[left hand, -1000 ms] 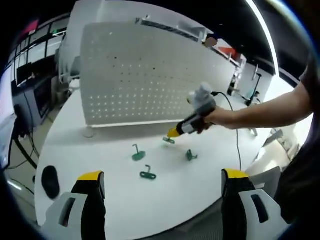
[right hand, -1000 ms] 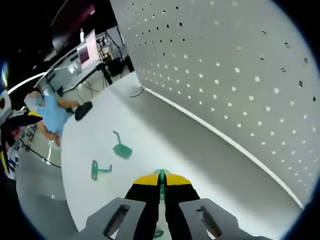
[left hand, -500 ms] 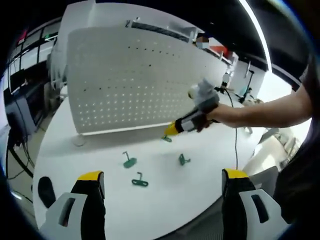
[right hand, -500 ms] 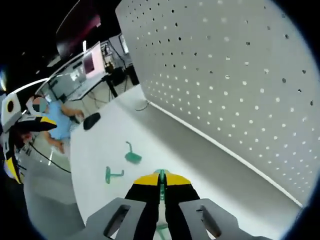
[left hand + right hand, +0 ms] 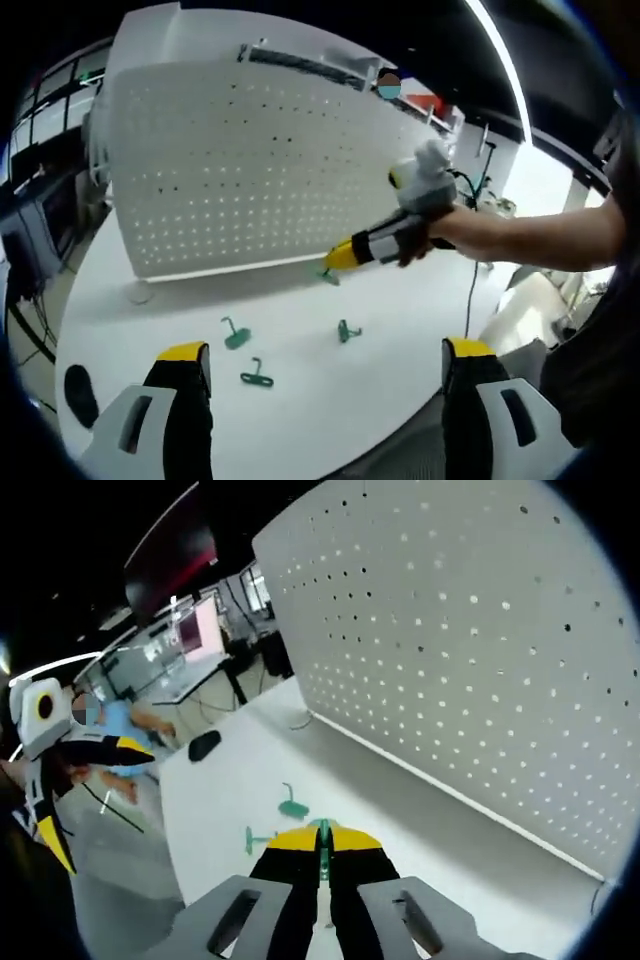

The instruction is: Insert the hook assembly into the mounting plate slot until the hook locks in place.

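Note:
A white perforated mounting plate (image 5: 250, 170) stands upright on the round white table (image 5: 300, 420). My right gripper (image 5: 335, 262) comes in from the right in a person's hand, shut on a green hook (image 5: 328, 274) just in front of the plate's lower edge. In the right gripper view the jaws (image 5: 322, 842) pinch that hook (image 5: 322, 830) above the table, with the plate (image 5: 480, 650) filling the right side. Three more green hooks (image 5: 236, 336) (image 5: 255, 376) (image 5: 347, 330) lie loose on the table. My left gripper (image 5: 325, 352) stands open at the near edge, holding nothing.
A black mouse (image 5: 75, 395) lies at the table's left edge, and a thin cable (image 5: 470, 290) runs across its right side. Desks and monitors (image 5: 195, 640) stand beyond the table. The left gripper (image 5: 90, 795) shows at the left of the right gripper view.
My right gripper has risen off the table with the hook pinched in it. The left gripper view has swung, so the loose hooks sit lower and further left in it.

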{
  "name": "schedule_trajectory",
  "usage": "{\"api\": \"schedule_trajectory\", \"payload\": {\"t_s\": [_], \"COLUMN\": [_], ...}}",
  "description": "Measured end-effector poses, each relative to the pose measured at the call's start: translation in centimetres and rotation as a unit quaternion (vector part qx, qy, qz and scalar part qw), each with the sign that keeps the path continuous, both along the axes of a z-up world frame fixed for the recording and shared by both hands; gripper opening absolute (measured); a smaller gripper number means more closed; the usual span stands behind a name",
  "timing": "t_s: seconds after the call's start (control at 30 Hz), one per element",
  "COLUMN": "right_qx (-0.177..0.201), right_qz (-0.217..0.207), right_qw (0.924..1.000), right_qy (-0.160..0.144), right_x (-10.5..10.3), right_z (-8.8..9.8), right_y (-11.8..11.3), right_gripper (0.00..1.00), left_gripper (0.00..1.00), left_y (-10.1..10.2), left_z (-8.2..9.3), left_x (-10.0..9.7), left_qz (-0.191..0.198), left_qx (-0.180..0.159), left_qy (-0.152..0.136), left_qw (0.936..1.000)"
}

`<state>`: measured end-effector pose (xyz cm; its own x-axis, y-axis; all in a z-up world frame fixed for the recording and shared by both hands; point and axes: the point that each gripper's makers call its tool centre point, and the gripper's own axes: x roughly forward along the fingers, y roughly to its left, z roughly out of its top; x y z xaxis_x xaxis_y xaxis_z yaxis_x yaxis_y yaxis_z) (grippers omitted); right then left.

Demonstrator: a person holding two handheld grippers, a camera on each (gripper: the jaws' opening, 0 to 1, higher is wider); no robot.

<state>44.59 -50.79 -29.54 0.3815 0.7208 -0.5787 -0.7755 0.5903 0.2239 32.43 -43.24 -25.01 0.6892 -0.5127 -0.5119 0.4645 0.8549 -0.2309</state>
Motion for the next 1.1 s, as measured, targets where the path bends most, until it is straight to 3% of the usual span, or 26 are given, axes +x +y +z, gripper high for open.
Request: {"api": "schedule_trajectory", "payload": {"t_s": [0.27,0.6,0.9,1.1], "right_qx": [0.037,0.079,0.123,0.137], "right_qz": [-0.012,-0.019,-0.035,-0.035], "right_qw": [0.9992,0.9967,0.9914,0.9895], "right_qy": [-0.014,-0.009,-0.028,-0.029], "right_x": [-1.9,-4.6,-6.4,-7.8], "right_z": [2.2,3.3,6.3,7.1], "right_y": [0.1,1.0,1.5,1.7], "right_gripper": [0.0,0.0,0.0,0.0], "left_gripper": [0.97,0.95,0.88,0.84], "left_y": [-1.0,-0.6,-1.8,-2.9], "left_z": [0.1,0.7,1.0,0.6], "left_x": [0.1,0.6,0.5,0.0], "left_qz": [-0.014,-0.014,-0.015,-0.017], "left_qx": [0.002,-0.004,-0.033,-0.062], "left_qy": [-0.001,-0.001,0.01,0.025], "left_qw": [0.9999,0.9999,0.9993,0.9976]}}
